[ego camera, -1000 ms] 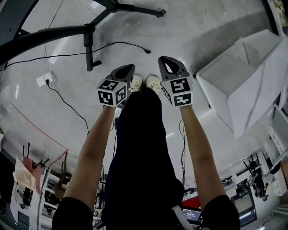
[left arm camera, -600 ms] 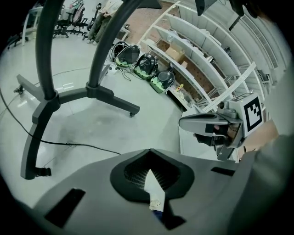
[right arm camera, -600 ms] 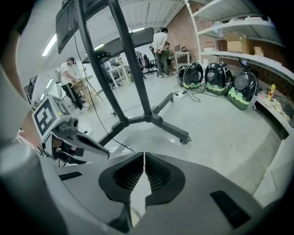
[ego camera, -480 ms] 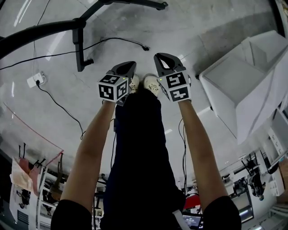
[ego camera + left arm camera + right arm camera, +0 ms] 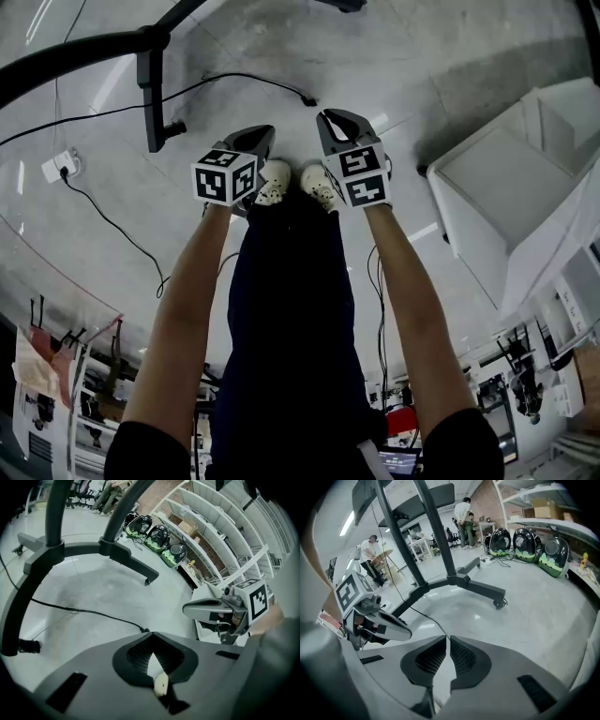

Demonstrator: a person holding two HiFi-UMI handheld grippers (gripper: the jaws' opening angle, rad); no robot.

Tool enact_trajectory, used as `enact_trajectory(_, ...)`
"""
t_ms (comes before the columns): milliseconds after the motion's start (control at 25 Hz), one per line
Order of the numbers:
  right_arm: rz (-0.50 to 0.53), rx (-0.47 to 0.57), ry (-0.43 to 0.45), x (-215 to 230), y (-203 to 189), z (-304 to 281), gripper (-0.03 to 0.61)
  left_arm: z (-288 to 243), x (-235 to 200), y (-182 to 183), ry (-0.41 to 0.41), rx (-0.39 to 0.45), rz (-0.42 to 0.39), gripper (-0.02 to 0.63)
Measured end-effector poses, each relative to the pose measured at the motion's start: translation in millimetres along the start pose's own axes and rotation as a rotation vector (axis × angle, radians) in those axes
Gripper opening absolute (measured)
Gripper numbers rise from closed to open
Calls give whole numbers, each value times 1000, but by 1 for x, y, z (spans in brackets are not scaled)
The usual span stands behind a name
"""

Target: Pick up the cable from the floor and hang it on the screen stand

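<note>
A thin black cable (image 5: 225, 77) lies on the grey floor, its plug end (image 5: 307, 100) just beyond both grippers. My left gripper (image 5: 262, 132) and right gripper (image 5: 327, 117) hang side by side above the floor, both pointing down at it, both shut and holding nothing. In the left gripper view the cable (image 5: 93, 612) runs up to the closed tips (image 5: 151, 635). In the right gripper view the cable (image 5: 425, 617) disappears behind the closed tips (image 5: 448, 639). The black screen stand base (image 5: 75, 56) spreads across the far left; its legs and post (image 5: 473, 585) stand ahead.
The person's white shoes (image 5: 272, 183) stand right under the grippers. An open white box (image 5: 506, 178) sits at the right. A white power strip (image 5: 53, 167) with a second cable lies at the left. Shelves and black-green cases (image 5: 159, 538) line the far wall; people (image 5: 370, 550) are in the background.
Both grippers have sunk toward the floor together, still shut. In the head view the stand base and the cable have slid left and up.
</note>
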State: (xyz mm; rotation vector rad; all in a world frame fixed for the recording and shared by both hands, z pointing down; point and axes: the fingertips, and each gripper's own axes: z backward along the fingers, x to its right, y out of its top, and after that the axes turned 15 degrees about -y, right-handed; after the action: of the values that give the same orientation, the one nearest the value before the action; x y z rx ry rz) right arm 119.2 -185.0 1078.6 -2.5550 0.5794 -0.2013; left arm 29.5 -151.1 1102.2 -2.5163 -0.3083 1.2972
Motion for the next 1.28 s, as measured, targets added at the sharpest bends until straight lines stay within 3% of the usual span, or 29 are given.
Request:
enact_trajectory(480, 20, -55, 45, -21, -32, -74, 31, -38, -54, -24, 6, -16, 4, 3)
enact_trajectory(560, 25, -73, 54, -22, -40, -83, 65, -43, -63, -26, 13, 3, 22, 3)
enact_trajectory(640, 32, -100, 66, -23, -49, -93, 151, -46, -72, -25, 28, 13, 20, 3)
enact_trajectory(760, 54, -117, 65, -20, -57, -105, 179, -52, -79, -23, 29, 19, 11, 3)
enact_trajectory(840, 100, -122, 75, -22, -61, -113, 179, -56, -82, -23, 24, 8, -8, 3)
enact_trajectory(1040, 344, -132, 93, -34, -72, -131, 179, -68, -90, -27, -7, -45, -65, 3)
enact_trajectory(1280, 364, -170, 82, -34, -80, -152, 179, -70, -101, -27, -6, -27, -44, 3)
